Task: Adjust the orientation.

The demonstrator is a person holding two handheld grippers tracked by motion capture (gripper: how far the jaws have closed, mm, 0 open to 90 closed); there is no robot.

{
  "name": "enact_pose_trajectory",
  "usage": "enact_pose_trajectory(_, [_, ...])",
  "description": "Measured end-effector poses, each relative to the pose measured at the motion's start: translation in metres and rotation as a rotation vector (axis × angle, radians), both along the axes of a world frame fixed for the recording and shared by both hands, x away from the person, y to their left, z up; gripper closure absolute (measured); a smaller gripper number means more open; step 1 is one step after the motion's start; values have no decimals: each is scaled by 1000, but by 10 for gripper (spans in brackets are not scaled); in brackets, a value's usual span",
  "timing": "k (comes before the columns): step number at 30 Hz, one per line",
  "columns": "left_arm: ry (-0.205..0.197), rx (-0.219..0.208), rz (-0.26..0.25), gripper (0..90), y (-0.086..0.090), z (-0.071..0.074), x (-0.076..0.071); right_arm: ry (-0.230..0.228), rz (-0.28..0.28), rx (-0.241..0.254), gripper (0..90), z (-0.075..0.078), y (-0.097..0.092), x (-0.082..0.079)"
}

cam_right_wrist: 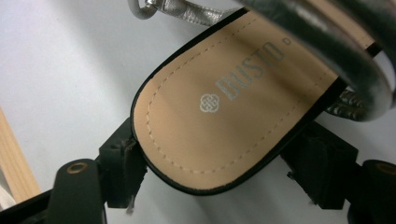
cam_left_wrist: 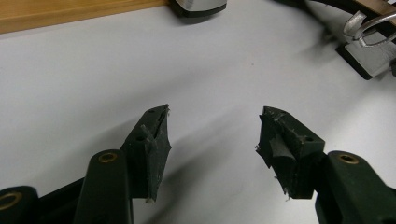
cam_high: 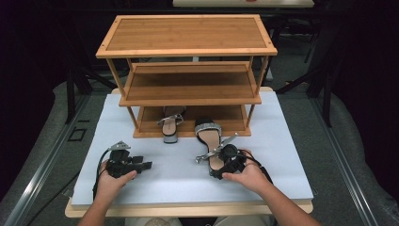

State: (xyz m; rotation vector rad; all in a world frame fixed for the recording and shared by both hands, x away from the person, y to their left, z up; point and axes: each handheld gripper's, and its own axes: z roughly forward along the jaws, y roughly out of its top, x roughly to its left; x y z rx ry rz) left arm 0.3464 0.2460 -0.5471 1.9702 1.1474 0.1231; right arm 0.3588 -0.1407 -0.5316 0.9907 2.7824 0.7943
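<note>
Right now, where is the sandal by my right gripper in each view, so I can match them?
High view: the sandal lies centre, toe at the bottom shelf of the wooden rack.
Left gripper view: its heel block, top right corner.
Right gripper view: its tan insole, centre, between the jaws.
Shared landmark: the rack, top left in the left gripper view, lower left edge in the right.

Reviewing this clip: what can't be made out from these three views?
- Right gripper, high view: the jaws' tips are hidden by its body and the sandal.
- Right gripper view: whether the jaws touch the sandal heel is unclear.
- Second sandal, high view: its front is shadowed under the rack.
</note>
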Motion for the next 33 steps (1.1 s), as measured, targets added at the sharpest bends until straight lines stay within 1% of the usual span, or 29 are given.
enact_pose_trajectory(2, [1, 0, 1, 425, 0, 0, 0, 2, 3, 3, 257, -1, 0, 1])
enact_pose_trajectory(5, [0, 0, 0, 425, 0, 0, 0, 10, 22, 13, 258, -1, 0, 3])
enact_pose_trajectory(8, [1, 0, 0, 425, 0, 0, 0, -11, 45, 15, 271, -1, 0, 2])
enact_pose_trajectory(10, [1, 0, 0, 425, 0, 0, 0, -13, 41, -3, 272, 1, 2, 2])
enact_pose_trajectory(12, [1, 1, -3, 425, 0, -1, 0, 1, 43, 14, 274, 4, 2, 4])
enact_pose_trajectory(14, [2, 2, -5, 425, 0, -1, 0, 6, 37, 23, 277, 7, 1, 7])
enact_pose_trajectory(18, [2, 6, -2, 425, -1, -1, 1, 11, 18, 54, 284, 14, 0, 17])
enact_pose_trajectory(19, [3, 3, -4, 425, -1, -1, 1, 11, 17, 72, 287, 15, 0, 23])
enact_pose_trajectory(20, [5, 4, -4, 425, 0, -1, 2, -1, 8, 60, 288, 15, 2, 26])
enact_pose_trajectory(24, [6, 4, -5, 425, -1, -2, 2, -8, -19, 87, 293, 13, 7, 40])
enact_pose_trajectory(26, [9, 4, -6, 425, -1, -2, 2, -26, -28, 74, 295, 13, 10, 46])
enact_pose_trajectory(27, [12, 4, -5, 425, -1, -3, 2, -29, -37, 75, 297, 13, 12, 49])
enact_pose_trajectory(28, [11, 7, -5, 425, -1, -3, 3, -6, -24, 118, 297, 12, 12, 54])
enact_pose_trajectory(29, [9, 8, -6, 425, 0, -3, 3, -7, -38, 98, 297, 12, 13, 57])
enact_pose_trajectory(30, [10, 4, -3, 425, 0, -3, 3, -18, -52, 79, 297, 13, 13, 59])
enact_pose_trajectory(31, [13, 3, -5, 425, 0, -3, 4, -11, -57, 94, 298, 12, 14, 65])
enact_pose_trajectory(32, [12, 3, -4, 425, 0, -3, 4, -11, -57, 94, 298, 12, 14, 65])
enact_pose_trajectory(33, [14, 3, -1, 425, 0, -3, 4, -9, -56, 104, 298, 12, 14, 68])
